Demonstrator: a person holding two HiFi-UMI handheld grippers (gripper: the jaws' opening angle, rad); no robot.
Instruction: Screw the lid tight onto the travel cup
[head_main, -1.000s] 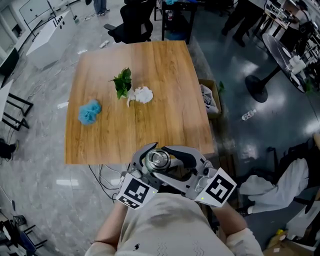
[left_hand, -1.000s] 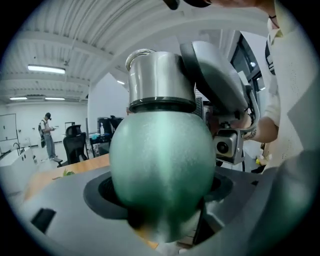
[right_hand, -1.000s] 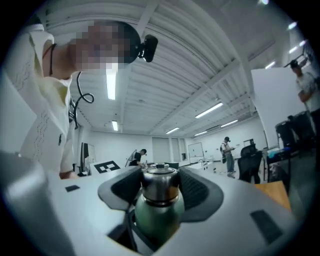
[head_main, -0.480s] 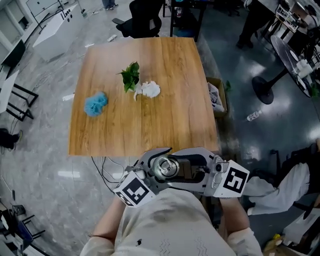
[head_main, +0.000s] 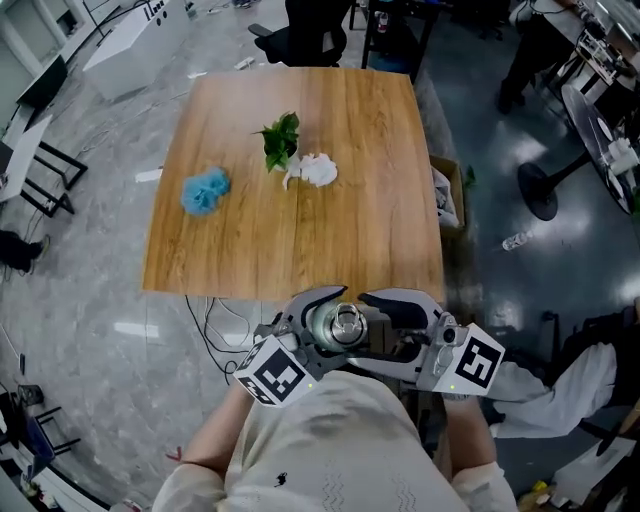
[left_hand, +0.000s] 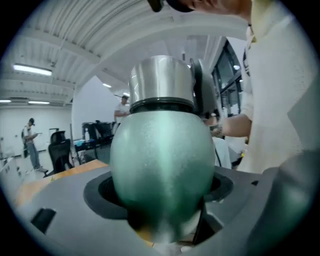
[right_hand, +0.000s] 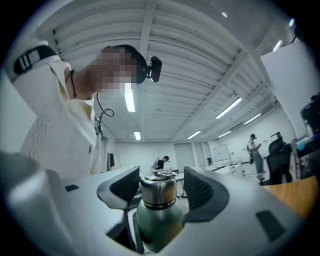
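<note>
Cup (left_hand: 162, 170): 1, clamped in left gripper (head_main: 320, 320) at your chest. Lid (right_hand: 158, 192): 1, atop cup, between right gripper (right_hand: 161, 186) jaws that have just been opening, pads clear. Re-clench squarely on lid before twisting.

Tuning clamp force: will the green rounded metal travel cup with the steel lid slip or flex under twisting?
Probably no flex: the green metal travel cup looks rigid in the left gripper. Its rounded, glossy body may slip round under torque. The smooth steel lid likely slips too; the right gripper, jaws just opening, stands clear of it.
</note>
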